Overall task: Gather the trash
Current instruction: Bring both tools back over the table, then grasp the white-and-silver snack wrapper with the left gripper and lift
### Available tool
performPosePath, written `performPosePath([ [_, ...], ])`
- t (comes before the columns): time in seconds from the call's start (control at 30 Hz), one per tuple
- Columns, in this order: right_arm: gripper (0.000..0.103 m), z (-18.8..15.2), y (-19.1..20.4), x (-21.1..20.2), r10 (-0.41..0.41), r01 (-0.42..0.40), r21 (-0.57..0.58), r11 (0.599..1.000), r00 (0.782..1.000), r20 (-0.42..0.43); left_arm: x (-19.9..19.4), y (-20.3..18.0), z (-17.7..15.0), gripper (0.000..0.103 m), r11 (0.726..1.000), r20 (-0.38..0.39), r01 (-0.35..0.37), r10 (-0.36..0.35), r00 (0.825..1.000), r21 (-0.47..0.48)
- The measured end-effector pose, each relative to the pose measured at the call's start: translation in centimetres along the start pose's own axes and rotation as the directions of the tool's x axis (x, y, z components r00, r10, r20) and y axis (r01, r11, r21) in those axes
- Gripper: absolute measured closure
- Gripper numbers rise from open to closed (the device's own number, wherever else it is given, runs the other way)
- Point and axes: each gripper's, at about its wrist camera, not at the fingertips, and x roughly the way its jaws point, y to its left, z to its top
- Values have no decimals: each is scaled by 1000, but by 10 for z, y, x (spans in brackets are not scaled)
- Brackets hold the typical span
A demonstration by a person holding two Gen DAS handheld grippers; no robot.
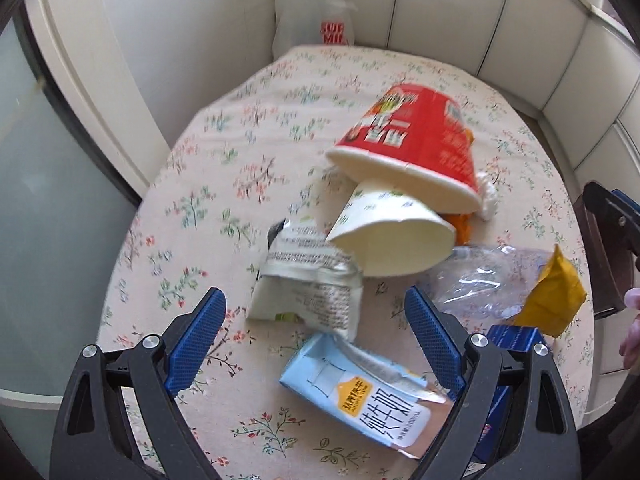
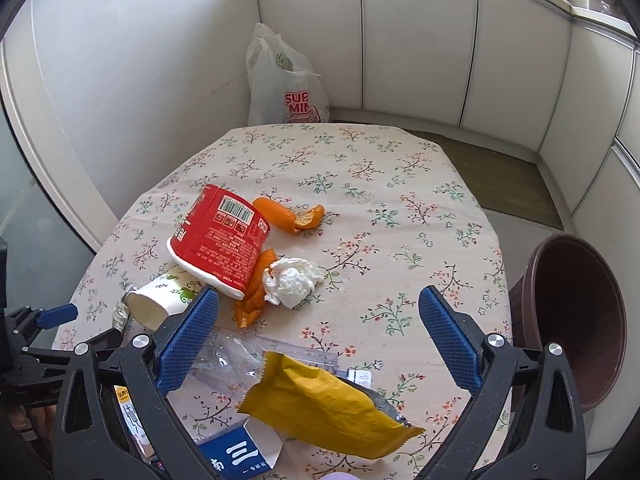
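Observation:
Trash lies on a floral tablecloth. My left gripper is open above a crumpled white carton and a light-blue milk carton. Beyond them a white paper cup and a red noodle cup lie tipped over. My right gripper is open above a yellow snack bag and a clear plastic wrapper. Orange peel and a white tissue wad lie past it.
A brown bin stands off the table's right edge. A white plastic shopping bag sits on the floor behind the table, against white panelled walls. A blue-and-white box lies at the near edge.

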Motion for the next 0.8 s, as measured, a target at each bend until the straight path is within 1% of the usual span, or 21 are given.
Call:
performPosePath([
  [0.13,7,-1,11,3,-10,10,-42,999,1000,-6,17,8,2,15,1000,-25,27,-27,999,-1],
  [0.23,7,-3,12,7,-28,27,-58,998,999,-18,29,8,5,15,999,-55,44,-45,997,-9],
  [0.3,7,-3,9,10,-30,29,-49,998,999,-28,34,7,6,18,999,-63,41,-42,997,-9],
  [0.37,7,-3,6,13,-23,21,-39,999,999,-38,36,6,5,35,999,-78,48,-48,996,-2],
  [0.4,7,-3,6,14,-18,16,-37,999,999,-43,37,7,5,40,998,-85,55,-55,995,-2],
  [0.47,7,-3,7,15,-14,12,-44,999,999,-46,37,9,5,60,998,-88,67,-68,994,-9],
  [0.5,7,-3,8,16,-10,7,-49,999,999,-49,36,10,4,65,998,-84,68,-69,994,-14],
  [0.53,7,-3,8,16,-5,2,-53,999,999,-52,35,12,4,67,998,-76,69,-70,995,-16],
  [0.57,7,-3,8,16,-3,0,-56,998,999,-54,32,12,5,74,997,-60,72,-73,996,-19],
  [0.67,7,-3,4,18,9,-12,-47,999,998,-69,22,14,7,86,997,-8,74,-74,997,-21],
  [0.77,7,-2,1,23,82,-83,-6,997,990,-115,10,19,11,94,995,52,89,-87,995,-43],
  [0.8,7,-2,1,26,122,-122,11,993,983,-134,6,21,13,95,994,72,94,-90,993,-52],
])
